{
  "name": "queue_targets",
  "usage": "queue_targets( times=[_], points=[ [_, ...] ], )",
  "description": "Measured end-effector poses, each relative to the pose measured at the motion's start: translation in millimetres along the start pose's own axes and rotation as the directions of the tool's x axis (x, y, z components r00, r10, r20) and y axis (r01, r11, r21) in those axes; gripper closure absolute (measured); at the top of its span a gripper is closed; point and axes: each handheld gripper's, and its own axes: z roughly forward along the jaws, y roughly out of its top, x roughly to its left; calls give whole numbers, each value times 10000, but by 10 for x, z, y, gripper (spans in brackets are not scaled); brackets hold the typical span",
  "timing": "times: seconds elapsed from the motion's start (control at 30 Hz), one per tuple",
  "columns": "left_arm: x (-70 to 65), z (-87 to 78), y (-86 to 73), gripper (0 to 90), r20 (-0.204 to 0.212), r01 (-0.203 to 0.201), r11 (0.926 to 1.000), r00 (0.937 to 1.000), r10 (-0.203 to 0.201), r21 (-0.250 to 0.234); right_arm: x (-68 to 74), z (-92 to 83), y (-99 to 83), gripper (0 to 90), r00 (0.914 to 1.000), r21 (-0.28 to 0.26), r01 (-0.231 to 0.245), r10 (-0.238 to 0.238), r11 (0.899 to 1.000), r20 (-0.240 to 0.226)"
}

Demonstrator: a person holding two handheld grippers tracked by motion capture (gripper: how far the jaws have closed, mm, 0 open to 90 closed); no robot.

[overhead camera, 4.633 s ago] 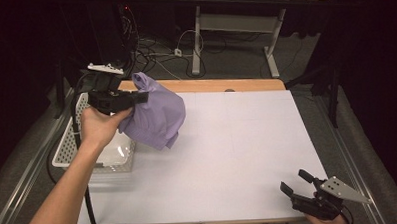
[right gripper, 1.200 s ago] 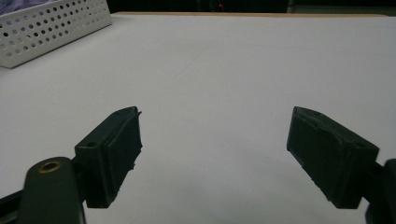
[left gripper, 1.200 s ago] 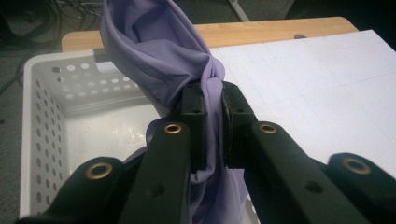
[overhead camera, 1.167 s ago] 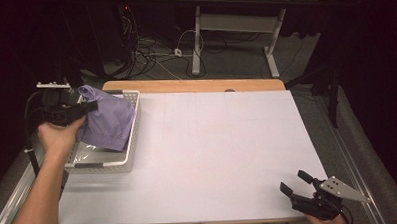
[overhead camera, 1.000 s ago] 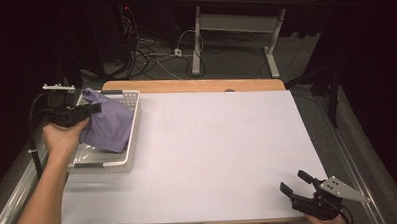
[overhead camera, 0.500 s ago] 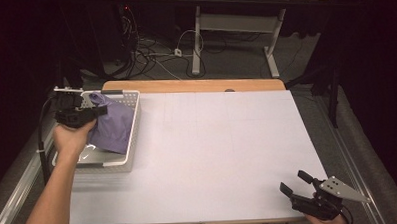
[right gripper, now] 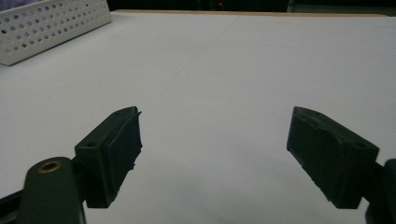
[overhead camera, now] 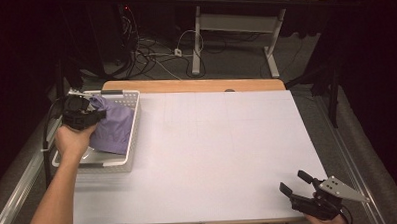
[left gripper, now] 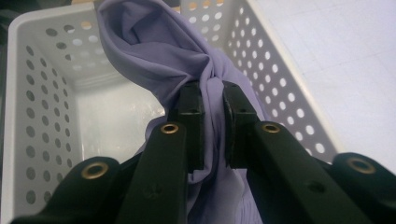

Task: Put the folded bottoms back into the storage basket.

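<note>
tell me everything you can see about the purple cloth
The purple cloth is a soft, thin-looking lilac fabric, plain and unpatterned, bunched into loose folds. The left gripper pinches a gathered twist of it between both jaws, and the fabric hangs from that pinch above and below. It sits inside the white perforated basket at the table's left edge, draped toward the basket's right wall. Whether it reaches the basket floor cannot be told.
</note>
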Motion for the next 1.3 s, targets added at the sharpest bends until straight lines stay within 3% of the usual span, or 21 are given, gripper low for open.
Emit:
queue_targets(
  times=[0.3,0.53,0.93,1.1,1.3],
  points=[
    [90,139,-120,775,-377,305,9987,9989,-291,397,5,-3,1,182,10000,-11,20,-20,10000,8],
    [170,236,-182,775,-404,621,9966,9974,-599,550,3,0,1,182,10000,17,-6,6,10000,37],
    [205,420,-174,773,-465,722,9933,9966,-682,905,-1,15,-1,182,9999,53,-131,131,9999,75],
    [228,468,-178,711,-800,740,9941,9945,-677,789,-12,19,-4,182,9998,79,-164,163,9998,84],
    [247,431,-171,557,-988,959,9929,9911,-887,703,-14,19,-5,182,9998,75,-175,174,9998,67]
  ],
)
